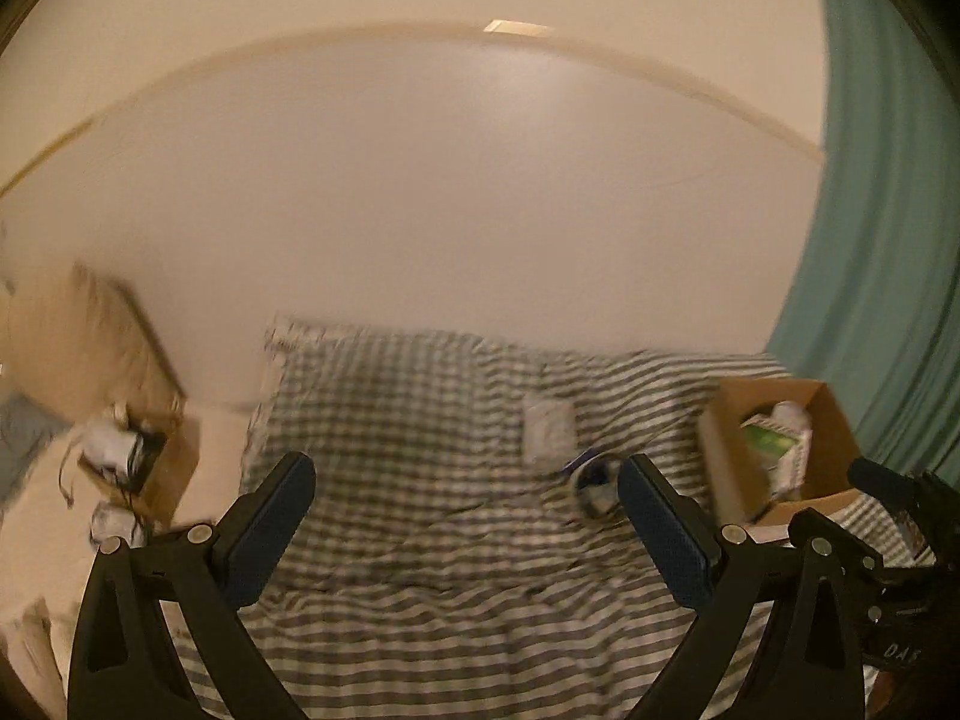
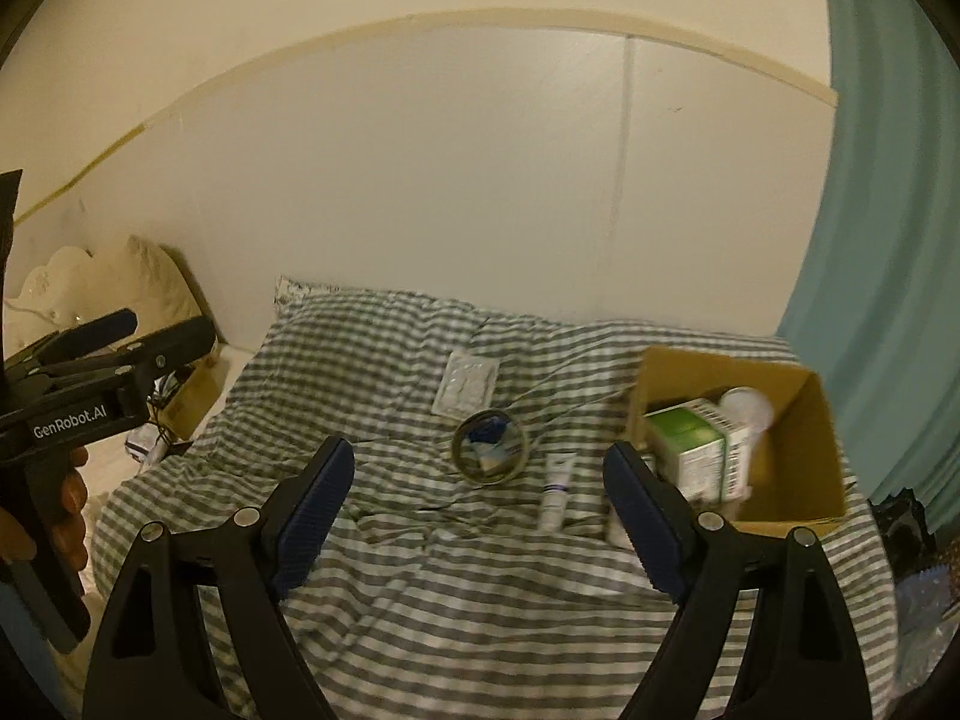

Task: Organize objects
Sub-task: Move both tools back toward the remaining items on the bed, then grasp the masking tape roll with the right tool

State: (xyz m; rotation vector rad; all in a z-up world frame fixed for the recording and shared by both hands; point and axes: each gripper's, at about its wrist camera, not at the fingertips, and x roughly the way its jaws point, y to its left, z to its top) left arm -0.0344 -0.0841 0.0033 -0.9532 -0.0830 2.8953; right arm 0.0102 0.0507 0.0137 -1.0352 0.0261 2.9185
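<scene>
A striped blanket (image 2: 420,570) covers the bed. On it lie a blister pack (image 2: 467,384), a tape roll (image 2: 490,447) and a white tube (image 2: 557,489). An open cardboard box (image 2: 798,480) at the right holds a green-and-white carton (image 2: 696,444) and a white bottle (image 2: 747,405). My right gripper (image 2: 480,498) is open and empty above the blanket, in front of the tape roll. My left gripper (image 1: 465,510) is open and empty; its view is blurred and shows the blister pack (image 1: 547,429), the tape roll (image 1: 594,483) and the box (image 1: 726,468).
A second cardboard box (image 1: 174,462) with cables and white items stands left of the bed. A cream cushion (image 2: 102,282) leans at the back left. A teal curtain (image 2: 888,240) hangs at the right. The left gripper shows at the left of the right wrist view (image 2: 108,354).
</scene>
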